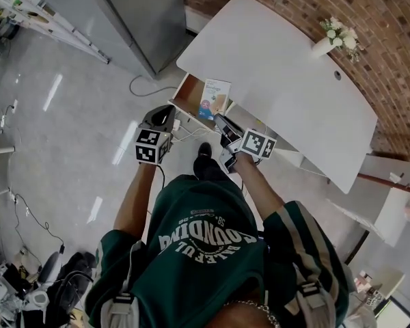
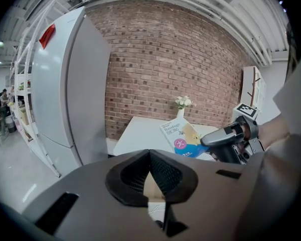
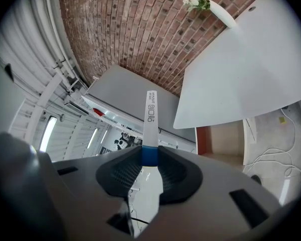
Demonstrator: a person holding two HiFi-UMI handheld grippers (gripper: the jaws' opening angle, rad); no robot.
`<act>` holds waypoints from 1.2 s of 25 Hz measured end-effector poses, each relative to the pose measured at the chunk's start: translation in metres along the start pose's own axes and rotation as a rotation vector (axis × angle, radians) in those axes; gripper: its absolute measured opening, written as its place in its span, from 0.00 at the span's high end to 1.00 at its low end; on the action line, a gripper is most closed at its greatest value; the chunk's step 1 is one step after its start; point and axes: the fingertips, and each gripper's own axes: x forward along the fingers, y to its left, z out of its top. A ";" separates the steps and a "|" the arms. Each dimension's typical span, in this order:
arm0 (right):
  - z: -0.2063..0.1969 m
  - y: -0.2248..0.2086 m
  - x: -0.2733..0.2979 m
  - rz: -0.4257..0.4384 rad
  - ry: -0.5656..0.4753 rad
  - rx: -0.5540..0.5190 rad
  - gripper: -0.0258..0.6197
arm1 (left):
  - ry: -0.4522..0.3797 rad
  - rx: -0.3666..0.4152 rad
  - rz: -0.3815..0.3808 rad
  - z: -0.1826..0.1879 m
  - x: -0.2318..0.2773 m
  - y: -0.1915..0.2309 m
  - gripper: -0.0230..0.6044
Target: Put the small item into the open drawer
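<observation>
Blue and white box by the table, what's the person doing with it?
A person is holding the flat blue and white box in the right gripper, with its jaws clamped on the box's edge. The box hangs at the open wooden drawer under the white table and has not been let go yet. The left gripper is shut and empty, off to the side.

"Bandage" printed on the flat box (image 2: 179, 134), "ROUNDING" upside down across the green shirt (image 1: 206, 241)
</observation>
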 end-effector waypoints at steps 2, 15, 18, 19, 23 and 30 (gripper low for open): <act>0.001 -0.004 0.002 -0.001 0.002 0.000 0.79 | 0.003 0.006 0.004 0.004 0.005 0.002 0.94; -0.004 -0.013 0.028 -0.046 -0.017 0.019 0.79 | 0.016 0.069 -0.067 0.014 0.027 0.023 0.94; -0.003 -0.013 0.033 -0.066 -0.050 0.031 0.79 | 0.018 0.096 -0.099 0.015 0.029 0.029 0.94; -0.003 -0.012 0.036 -0.071 -0.058 0.032 0.79 | 0.020 0.100 -0.108 0.015 0.029 0.031 0.94; -0.006 -0.005 0.045 -0.081 -0.087 0.037 0.79 | 0.028 0.105 -0.132 0.011 0.028 0.043 0.94; 0.005 -0.004 0.055 -0.106 -0.114 0.019 0.79 | 0.033 0.090 -0.148 0.007 0.030 0.055 0.94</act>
